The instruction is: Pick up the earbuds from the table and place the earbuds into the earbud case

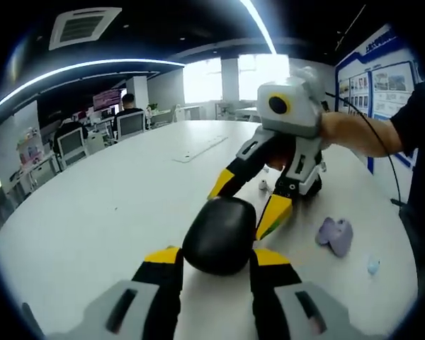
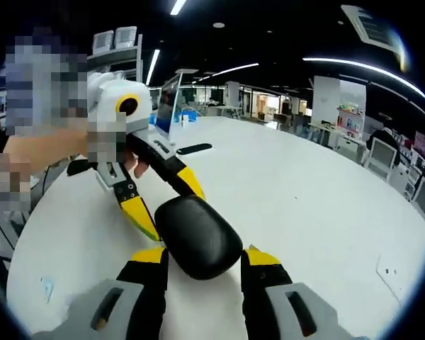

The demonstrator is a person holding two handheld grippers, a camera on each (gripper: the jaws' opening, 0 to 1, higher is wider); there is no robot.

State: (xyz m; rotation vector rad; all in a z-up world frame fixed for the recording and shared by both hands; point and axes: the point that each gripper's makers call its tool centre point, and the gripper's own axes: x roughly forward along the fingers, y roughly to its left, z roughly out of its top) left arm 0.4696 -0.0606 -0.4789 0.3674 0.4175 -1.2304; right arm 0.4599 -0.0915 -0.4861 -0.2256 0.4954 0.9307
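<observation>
Black, smooth earbud case [image 1: 219, 235] at lower centre, pinched at one end by left gripper [image 1: 216, 258] and, seemingly, at the other end by right gripper [image 2: 202, 258]. Lid not visibly open. Small white piece [image 1: 263, 185], maybe 1 earbud, on table [image 1: 113, 212] at centre, just behind. Risk: rounded shell slipping out under uneven pull from the 2 grips, then knocking that piece away.

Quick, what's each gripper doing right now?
Left gripper: closed, holding the black earbud case.
Right gripper: closed on the black earbud case too, from its other end.
</observation>
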